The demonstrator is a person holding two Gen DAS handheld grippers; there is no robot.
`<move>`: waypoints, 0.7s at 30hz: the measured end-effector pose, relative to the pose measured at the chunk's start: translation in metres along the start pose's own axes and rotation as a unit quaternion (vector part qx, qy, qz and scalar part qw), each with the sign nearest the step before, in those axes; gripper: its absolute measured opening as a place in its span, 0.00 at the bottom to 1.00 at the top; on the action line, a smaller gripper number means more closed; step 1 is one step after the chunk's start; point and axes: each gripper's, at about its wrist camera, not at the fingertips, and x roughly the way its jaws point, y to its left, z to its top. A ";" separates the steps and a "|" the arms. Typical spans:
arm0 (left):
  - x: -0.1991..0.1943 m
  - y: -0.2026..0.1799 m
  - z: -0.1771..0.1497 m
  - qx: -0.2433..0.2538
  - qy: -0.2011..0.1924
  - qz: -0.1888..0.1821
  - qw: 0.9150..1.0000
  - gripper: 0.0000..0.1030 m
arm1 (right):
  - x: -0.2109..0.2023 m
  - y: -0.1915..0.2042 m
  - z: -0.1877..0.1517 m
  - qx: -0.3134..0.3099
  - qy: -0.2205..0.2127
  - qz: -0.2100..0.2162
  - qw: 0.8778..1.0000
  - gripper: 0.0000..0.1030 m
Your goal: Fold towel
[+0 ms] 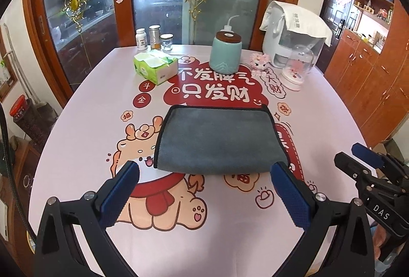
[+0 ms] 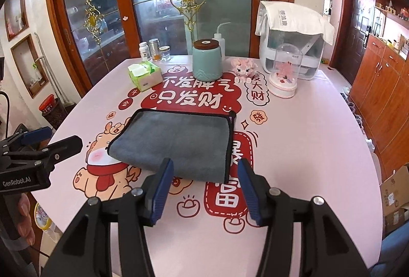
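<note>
A grey towel (image 1: 214,140) with black trim lies folded over in a rectangle on the pink printed table cover, its fold along the near edge. It also shows in the right wrist view (image 2: 176,144). My left gripper (image 1: 204,174) is open and empty, held just short of the towel's near edge. My right gripper (image 2: 204,174) is open and empty, held close above the towel's near right corner. The right gripper shows at the right edge of the left wrist view (image 1: 363,159), and the left gripper at the left edge of the right wrist view (image 2: 51,141).
At the back of the table stand a tissue pack (image 1: 156,66), several small jars (image 1: 153,38), a teal canister (image 1: 226,53), a pink toy figure (image 1: 259,62), a glass dome ornament (image 1: 296,67) and a cloth-covered white appliance (image 1: 294,34). Wooden cabinets (image 1: 370,77) stand at the right.
</note>
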 end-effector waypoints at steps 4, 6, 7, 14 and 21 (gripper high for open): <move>-0.007 -0.002 -0.002 0.000 0.009 -0.014 1.000 0.99 | -0.011 0.003 -0.005 0.002 -0.001 0.000 1.000 0.51; -0.011 -0.002 -0.004 0.001 0.009 -0.018 1.000 0.99 | -0.015 0.006 -0.007 0.004 0.001 -0.001 1.000 0.51; -0.014 -0.002 -0.005 0.005 0.008 -0.017 1.000 0.99 | -0.018 0.007 -0.009 0.005 0.001 0.000 1.000 0.51; -0.030 0.004 -0.018 -0.003 0.025 -0.013 1.000 0.99 | -0.033 0.016 -0.020 0.019 0.009 -0.011 1.000 0.51; -0.054 0.012 -0.030 -0.019 0.033 -0.002 0.999 0.99 | -0.056 0.022 -0.027 0.040 0.008 -0.018 0.999 0.51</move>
